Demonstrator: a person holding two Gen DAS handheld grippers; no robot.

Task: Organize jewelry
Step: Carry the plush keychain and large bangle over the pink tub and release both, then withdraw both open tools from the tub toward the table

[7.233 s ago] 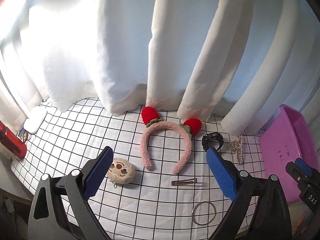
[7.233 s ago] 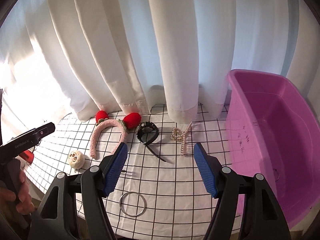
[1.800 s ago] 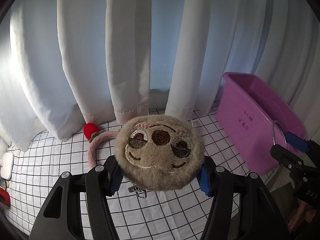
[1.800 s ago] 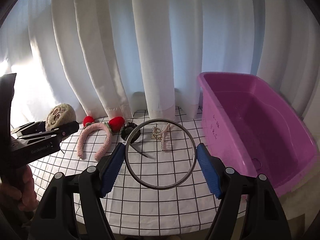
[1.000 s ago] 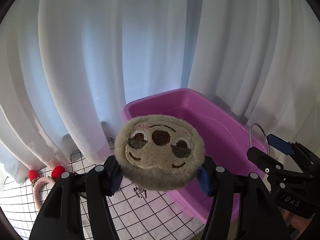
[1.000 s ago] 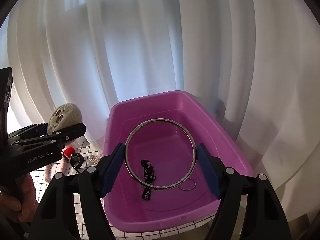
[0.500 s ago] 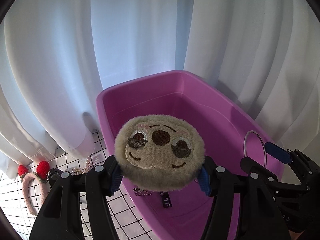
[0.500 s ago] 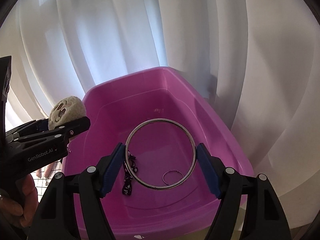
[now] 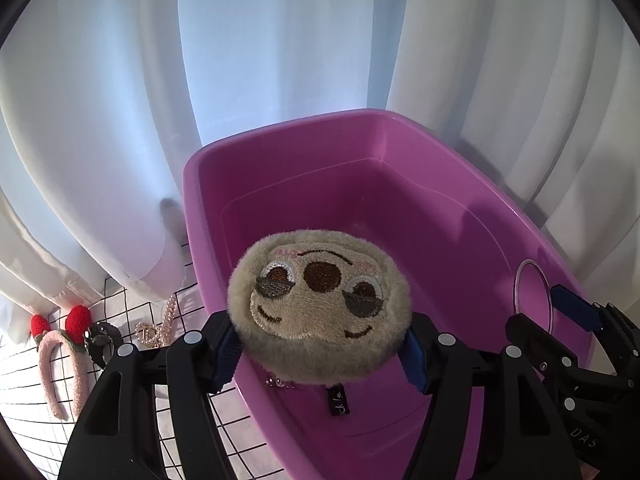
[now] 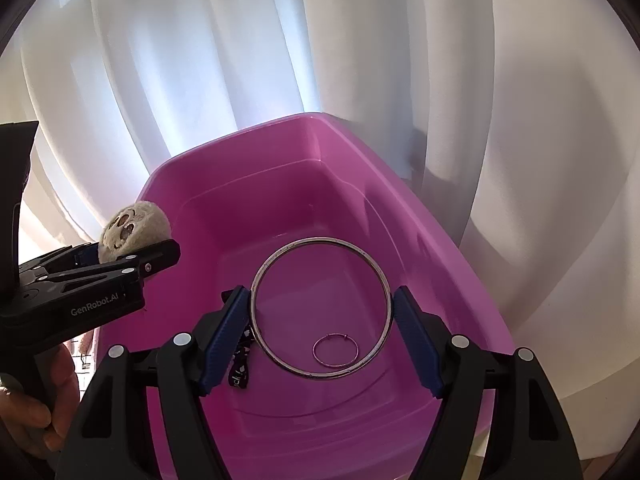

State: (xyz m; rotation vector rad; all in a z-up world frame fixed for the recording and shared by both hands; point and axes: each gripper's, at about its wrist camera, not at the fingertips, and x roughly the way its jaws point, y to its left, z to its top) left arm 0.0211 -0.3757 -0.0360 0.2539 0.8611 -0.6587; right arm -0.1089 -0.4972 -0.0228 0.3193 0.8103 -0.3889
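Note:
My left gripper is shut on a round beige plush charm with a stitched face, held above the near left part of the purple bin. My right gripper is shut on a large silver ring, held over the middle of the bin. The ring also shows edge-on in the left wrist view. The plush and left gripper show at the left of the right wrist view. Inside the bin lie a small thin ring and a black strap.
White curtains hang close behind the bin. On the grid-patterned cloth left of the bin lie a pink headband with red strawberries, a black band and a pearl clip.
Both grippers have moved further over the bin and tilted down into it, still holding the plush and the ring. The bin's floor now fills more of both views.

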